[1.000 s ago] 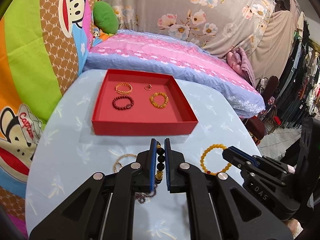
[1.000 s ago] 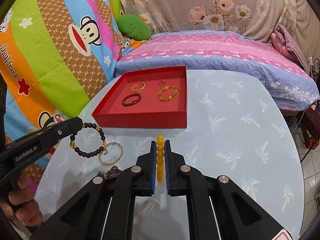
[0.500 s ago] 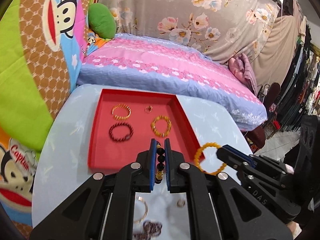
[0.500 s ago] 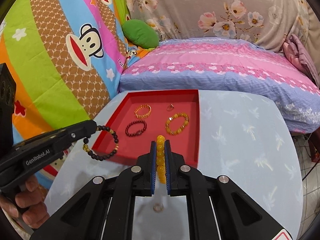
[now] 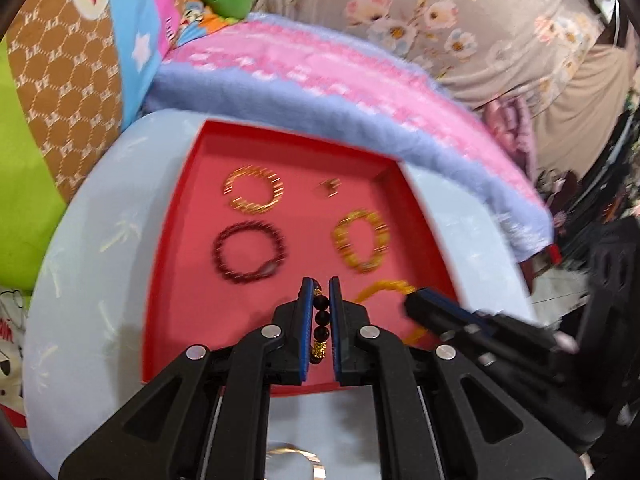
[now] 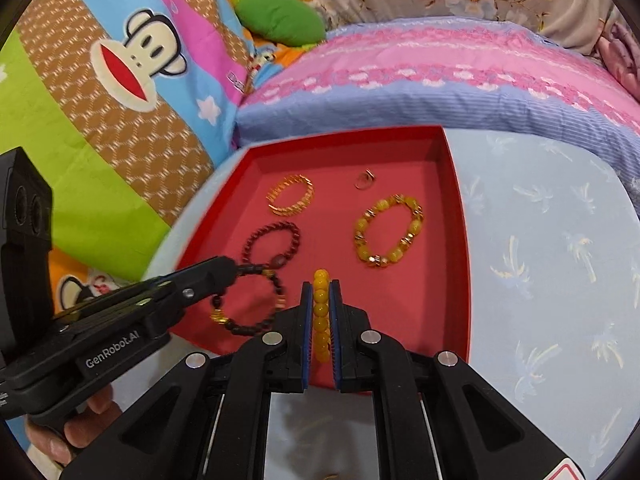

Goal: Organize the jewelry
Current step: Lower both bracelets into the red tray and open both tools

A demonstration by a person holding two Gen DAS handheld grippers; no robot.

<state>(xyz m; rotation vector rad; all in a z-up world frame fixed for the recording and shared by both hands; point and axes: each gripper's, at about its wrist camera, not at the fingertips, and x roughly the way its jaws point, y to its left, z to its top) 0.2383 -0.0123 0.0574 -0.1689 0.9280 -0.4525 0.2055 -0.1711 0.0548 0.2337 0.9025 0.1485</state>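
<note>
pale blue table [image 6: 540,240] bears red tray [image 6: 460,216], against striped bedding [image 6: 440,80].

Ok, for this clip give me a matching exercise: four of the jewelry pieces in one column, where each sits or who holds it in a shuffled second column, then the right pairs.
Things:
1. black bead bracelet
2. plain yellow bead bracelet
3. dark red bead bracelet
4. small ring

Places:
A. lying in the red tray, near its far right corner
B. clamped in the right gripper
C. lying in the tray, left side
D. clamped in the left gripper, hanging over the tray

Pairs: 1-D, 2-B, 3-C, 4-A
</note>
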